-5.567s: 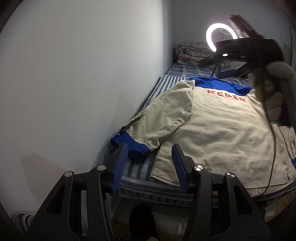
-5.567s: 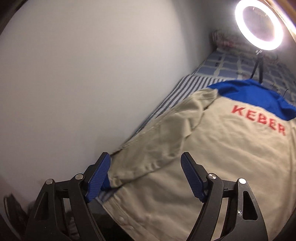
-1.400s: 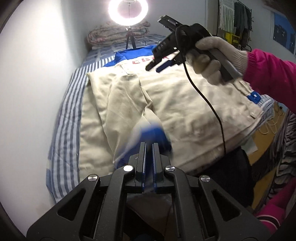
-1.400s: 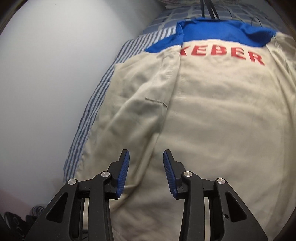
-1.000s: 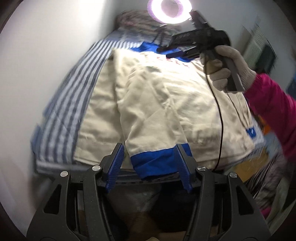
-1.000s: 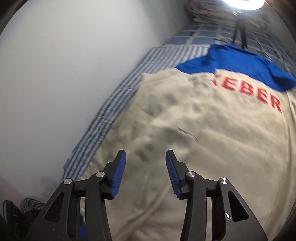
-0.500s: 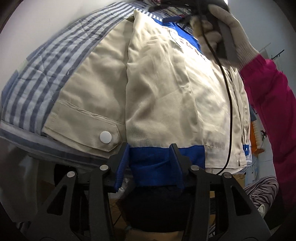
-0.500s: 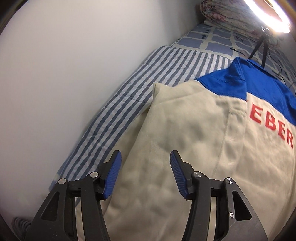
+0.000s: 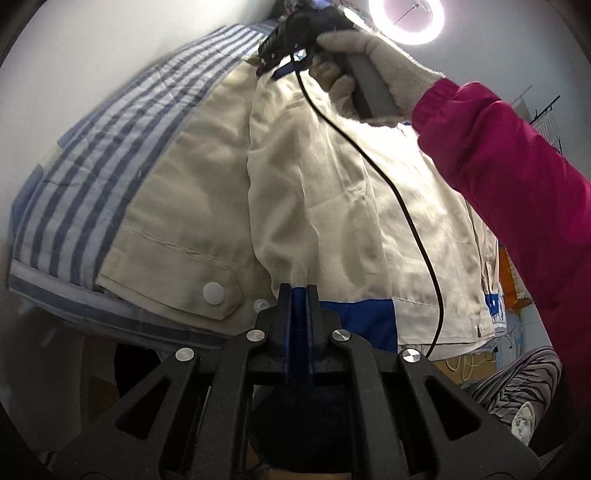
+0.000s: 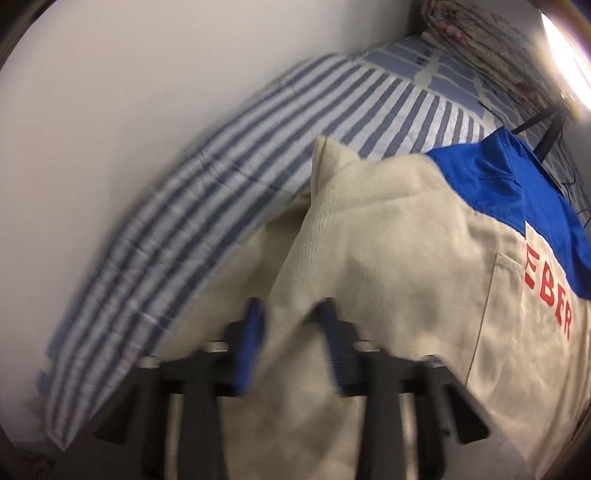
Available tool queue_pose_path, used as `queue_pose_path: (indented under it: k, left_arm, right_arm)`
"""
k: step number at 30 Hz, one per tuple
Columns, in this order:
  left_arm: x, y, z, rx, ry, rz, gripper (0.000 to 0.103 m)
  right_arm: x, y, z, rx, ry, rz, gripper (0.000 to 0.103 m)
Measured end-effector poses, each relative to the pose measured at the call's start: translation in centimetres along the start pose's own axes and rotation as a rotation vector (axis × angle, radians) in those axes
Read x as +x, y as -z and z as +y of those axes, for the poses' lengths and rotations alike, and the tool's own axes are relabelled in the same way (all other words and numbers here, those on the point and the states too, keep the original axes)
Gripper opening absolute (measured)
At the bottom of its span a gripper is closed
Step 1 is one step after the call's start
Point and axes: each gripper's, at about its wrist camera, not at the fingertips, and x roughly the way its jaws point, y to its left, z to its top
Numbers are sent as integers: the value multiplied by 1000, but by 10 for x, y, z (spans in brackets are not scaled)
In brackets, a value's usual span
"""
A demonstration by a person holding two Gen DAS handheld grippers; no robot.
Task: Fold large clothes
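A beige work jacket with a blue yoke and red letters lies back-up on a striped bed; it also shows in the right wrist view. Its left sleeve is folded over the back and ends in a blue cuff at the hem. My left gripper is shut on that cuff at the bed's near edge. My right gripper is open and blurred, its fingers astride a raised fold of cloth at the left shoulder. It also shows far up the sleeve in the left wrist view.
The striped bed sheet runs along a white wall on the left. A ring light on a tripod and a folded quilt stand at the bed's far end. A cable hangs from the right gripper across the jacket.
My left gripper has closed on the blue cuff. My right gripper has dropped onto the shoulder fold and its fingers have narrowed around the cloth.
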Motion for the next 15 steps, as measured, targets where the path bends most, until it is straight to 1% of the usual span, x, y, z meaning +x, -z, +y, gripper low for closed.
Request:
queue_pose_path:
  k: [2,4,5,6,7,9,11,14,15]
  left_arm:
    - [1,-1,2,-9,-6,3,6]
    - [9,-2,7,-43,9,49,38]
    - [14,-1,10,-55,14,58,38]
    - [16,0,12,-51,2,59,32]
    - [19,1,10,-28,-24,67,3]
    - [19,0,8,4,-60,62,3]
    - [11,-1,7,8,-70,39,3]
    - [-10,-6,15,-7,-115,-30,3]
    - [-18,-8,18,-7,-142,-56,3]
  right_arm:
    - [2,-1,0,1,5,-2,13]
    - [3,0,-1,7,7,-1,9]
    - [4,0,0,8,8,-1,7]
    - [5,1,0,9,8,-1,6]
    - [7,1,-2,9,7,-2,5]
    - [8,2,-2,10,6,-6,3]
    - [5,0,-3,21,2,-13,2]
    - [-7,-8,-5,39,-13,-49,2]
    - [-10,-11,-5,43,-22,-62,2]
